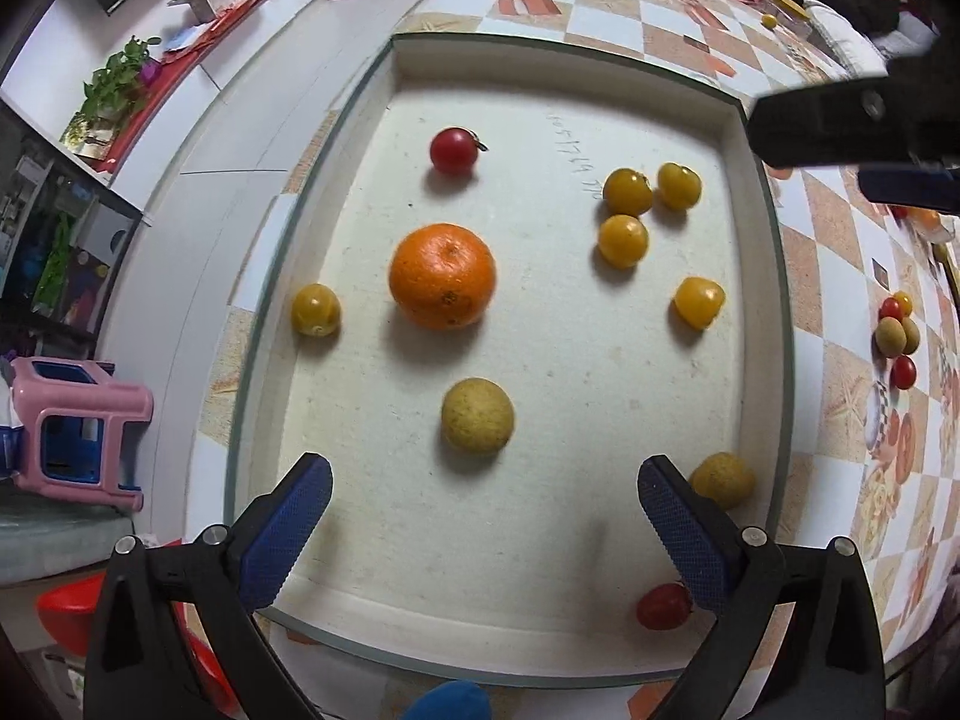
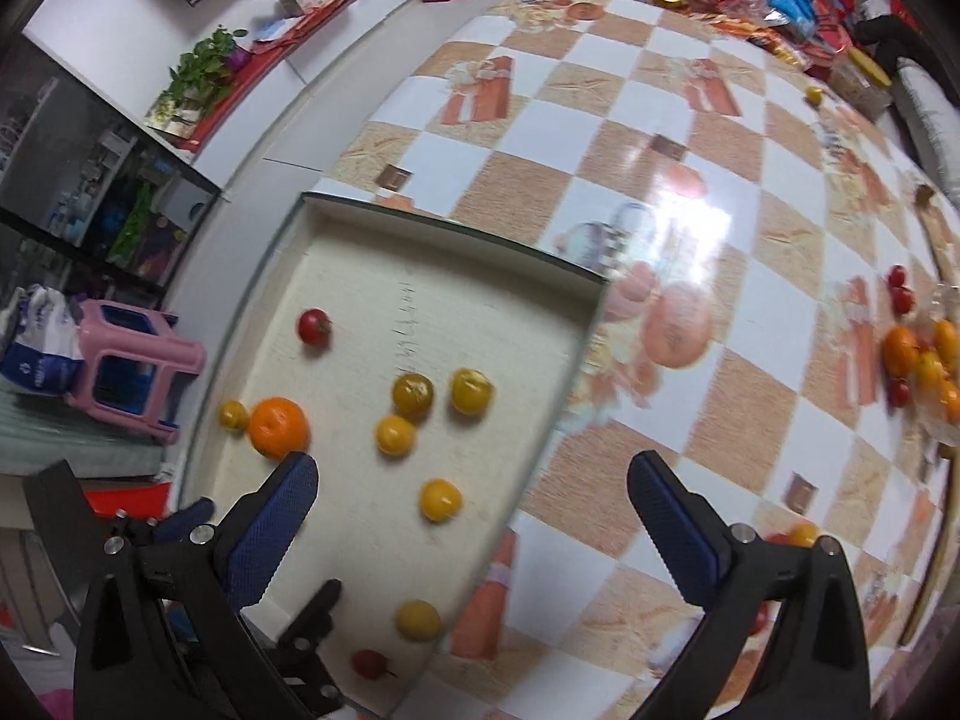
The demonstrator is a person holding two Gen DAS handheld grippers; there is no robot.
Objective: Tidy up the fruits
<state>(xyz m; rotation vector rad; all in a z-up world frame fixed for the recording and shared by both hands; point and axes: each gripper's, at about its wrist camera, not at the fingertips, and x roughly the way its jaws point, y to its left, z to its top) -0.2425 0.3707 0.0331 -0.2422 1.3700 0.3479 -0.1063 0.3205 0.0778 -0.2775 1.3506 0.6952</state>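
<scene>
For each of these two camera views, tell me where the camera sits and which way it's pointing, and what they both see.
Left wrist view: sits on the left gripper, looking down into the white tray over the orange; its open blue fingers show, plus the other gripper at upper right.
Right wrist view: sits on the right gripper, looking over the tray's right edge and the checkered tablecloth; its open fingers show.
Shared: tray, orange, the red tomato and pink stool.

Bright overhead light, tabletop (image 2: 690,222) glare
</scene>
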